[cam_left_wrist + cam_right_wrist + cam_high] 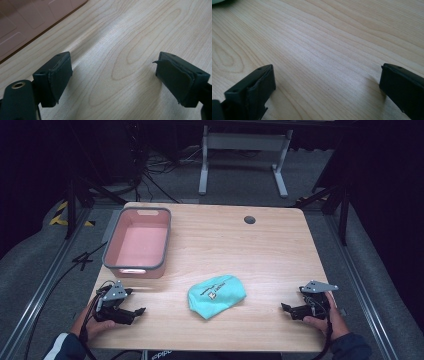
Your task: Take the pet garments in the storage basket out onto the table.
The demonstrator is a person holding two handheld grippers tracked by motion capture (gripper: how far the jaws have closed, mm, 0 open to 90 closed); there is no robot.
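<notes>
We had both grippers resting low at the near edge of the wooden table point(280, 250), one at each side, and the teal cloth pouch point(216, 296) lay between them, well apart from either, a little nearer our side than the middle of the table. The left gripper point(135, 312) sat just in front of the pink tub point(137, 242), its jaws standing wide apart with nothing but bare wood between them, as the left gripper view confirmed; the right gripper point(287, 309) pointed inward toward the pouch, and its jaws were likewise spread and empty. We judged the work in hand to be picking up the pouch, likely for the tub. To do it well, we thought we should bring one gripper in low and level from its side, keep the jaws spread until a raised fold of the cloth sat fully between the pads, and only then close, since soft fabric slips from a shallow pinch. The other gripper could steady the far edge.
</notes>
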